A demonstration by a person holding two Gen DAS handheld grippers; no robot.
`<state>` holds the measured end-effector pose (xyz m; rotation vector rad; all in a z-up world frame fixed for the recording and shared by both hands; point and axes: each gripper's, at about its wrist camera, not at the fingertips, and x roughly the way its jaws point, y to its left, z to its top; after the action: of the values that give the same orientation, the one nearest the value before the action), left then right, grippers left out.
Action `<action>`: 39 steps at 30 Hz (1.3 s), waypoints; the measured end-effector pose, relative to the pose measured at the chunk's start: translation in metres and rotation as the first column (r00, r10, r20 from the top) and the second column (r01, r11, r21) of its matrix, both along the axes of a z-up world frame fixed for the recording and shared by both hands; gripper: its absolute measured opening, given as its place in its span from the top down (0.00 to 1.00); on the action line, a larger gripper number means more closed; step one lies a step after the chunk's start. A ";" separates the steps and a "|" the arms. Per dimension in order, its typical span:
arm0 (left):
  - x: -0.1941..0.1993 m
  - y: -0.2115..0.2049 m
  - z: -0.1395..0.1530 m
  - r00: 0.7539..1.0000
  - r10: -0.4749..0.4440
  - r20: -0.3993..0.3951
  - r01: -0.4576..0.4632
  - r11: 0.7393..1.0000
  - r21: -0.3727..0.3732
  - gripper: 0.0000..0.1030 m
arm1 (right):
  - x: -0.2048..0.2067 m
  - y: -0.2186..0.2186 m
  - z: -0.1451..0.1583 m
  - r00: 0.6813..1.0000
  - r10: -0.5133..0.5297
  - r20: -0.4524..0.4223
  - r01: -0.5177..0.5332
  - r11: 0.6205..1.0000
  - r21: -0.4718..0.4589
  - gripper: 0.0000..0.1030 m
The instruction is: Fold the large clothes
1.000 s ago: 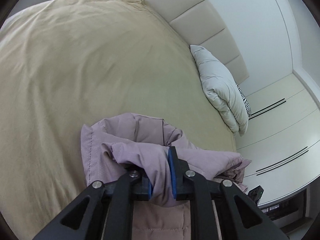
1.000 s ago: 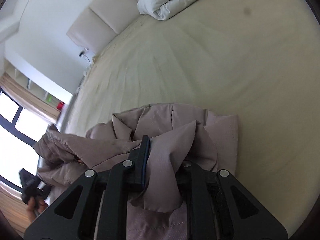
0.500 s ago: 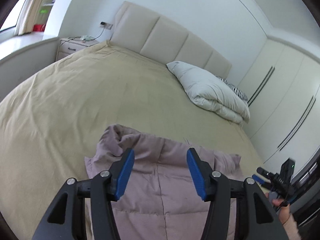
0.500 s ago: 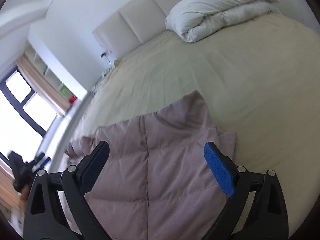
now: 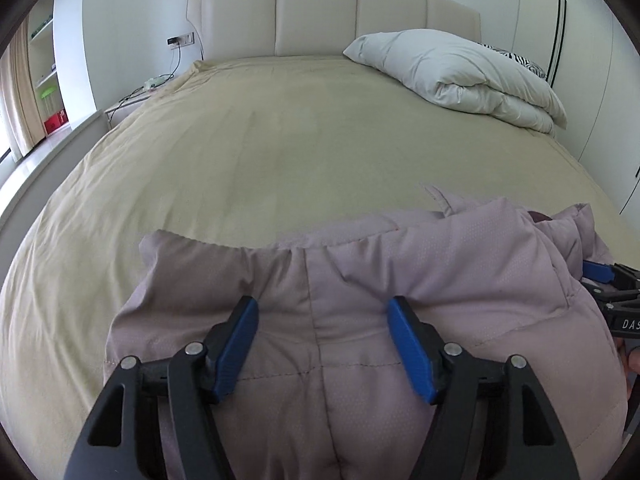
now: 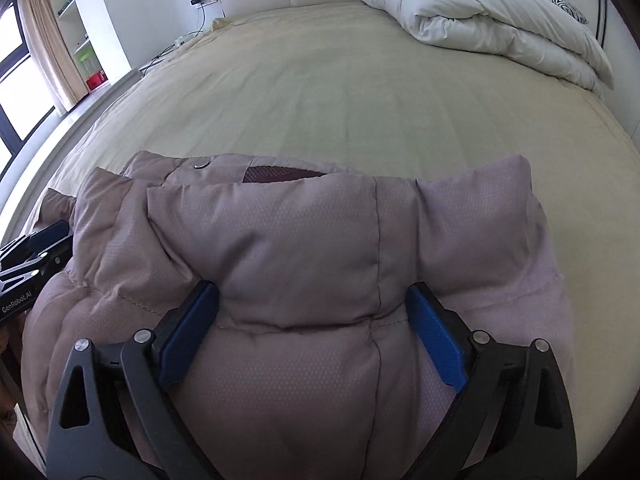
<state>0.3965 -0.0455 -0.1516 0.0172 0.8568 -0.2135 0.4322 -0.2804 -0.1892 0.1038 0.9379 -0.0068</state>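
Both hand-held grippers – left (image 5: pixel 322 344), right (image 6: pixel 312 334) – are hovering wide, jaws having just been opening, over the jacket (image 6: pixel 304 248) lying crosswise on the bed (image 5: pixel 280 140), nothing gripped.

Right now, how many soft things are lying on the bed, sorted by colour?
Mauve: 1, the mauve quilted puffer jacket
White: 1, the folded white duvet
Black-and-white: 1, the zebra-print pillow behind the duvet
Total: 3, on the tan bedspread

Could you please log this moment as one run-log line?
left gripper: jaws just opened, nothing held | right gripper: jaws open | puffer jacket: released, folded on bed
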 end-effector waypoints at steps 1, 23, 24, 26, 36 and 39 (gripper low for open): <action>0.005 0.003 -0.006 1.000 0.005 -0.012 -0.005 1.000 -0.024 0.28 | 0.008 0.001 -0.004 1.000 0.003 -0.001 -0.003 1.000 0.000 0.04; 0.018 0.008 -0.009 0.996 0.008 -0.093 -0.013 0.998 -0.061 0.28 | 0.008 -0.015 -0.021 0.998 -0.024 0.050 0.025 1.000 -0.010 0.00; 0.009 0.015 0.001 0.995 0.015 -0.094 -0.023 0.996 -0.082 0.28 | -0.001 -0.018 -0.011 0.998 -0.046 0.050 0.045 0.999 0.015 0.01; -0.016 0.029 0.023 0.999 0.034 -0.027 -0.036 0.995 -0.095 0.28 | -0.031 -0.015 0.018 0.987 -0.040 0.155 0.025 0.995 0.097 0.01; -0.031 0.043 -0.004 0.995 0.095 -0.030 -0.097 0.992 -0.077 0.19 | -0.022 0.069 -0.011 0.988 0.147 0.056 -0.140 0.984 -0.110 0.00; -0.024 0.040 -0.012 0.995 0.096 -0.021 -0.097 0.991 -0.090 0.15 | -0.023 0.061 -0.019 0.987 0.134 0.085 -0.128 0.989 -0.079 0.00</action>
<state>0.3727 -0.0055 -0.1638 -0.1110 0.8617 -0.1620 0.4092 -0.2194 -0.2078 -0.0260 0.8516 0.0846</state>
